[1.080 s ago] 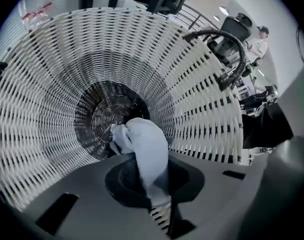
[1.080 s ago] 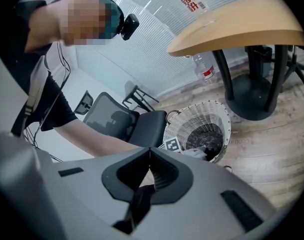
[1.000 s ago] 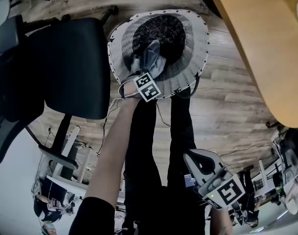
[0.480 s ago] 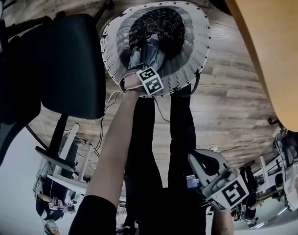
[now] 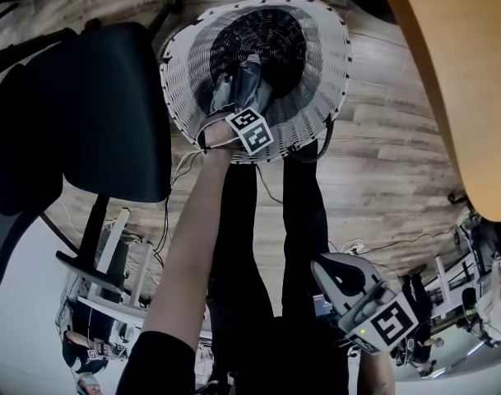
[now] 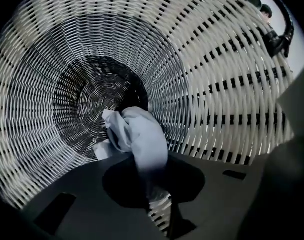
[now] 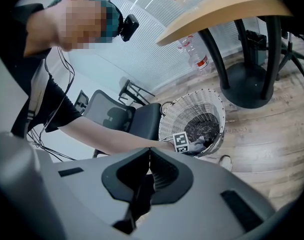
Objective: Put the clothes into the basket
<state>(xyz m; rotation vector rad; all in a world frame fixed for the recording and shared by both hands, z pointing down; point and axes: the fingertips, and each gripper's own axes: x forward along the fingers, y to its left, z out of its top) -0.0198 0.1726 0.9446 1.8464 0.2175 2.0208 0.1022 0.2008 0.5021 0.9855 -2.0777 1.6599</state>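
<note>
A white and black wicker basket (image 5: 336, 72) stands on the wood floor in front of the person's feet. My left gripper (image 5: 242, 105) reaches down inside it, shut on a pale blue-grey cloth (image 5: 248, 85). In the left gripper view the bunched cloth (image 6: 139, 136) hangs from the jaws (image 6: 154, 184) over the basket's dark woven bottom (image 6: 99, 96). My right gripper (image 5: 336, 274) is held back near the person's waist, jaws together with nothing in them. From the right gripper view (image 7: 148, 176) the basket (image 7: 171, 121) shows further off, with the left gripper's marker cube (image 7: 180, 141) at its rim.
A black office chair (image 5: 102, 113) stands just left of the basket. A wooden tabletop (image 5: 456, 72) overhangs at the right, on a dark pedestal base (image 7: 249, 86). Plastic bottles (image 7: 195, 56) stand beyond the table. The person's dark-trousered legs (image 5: 266, 237) and thin cables run below the basket.
The left gripper has sunk deeper into the basket, carrying the cloth with it. The right gripper has stayed where it was.
</note>
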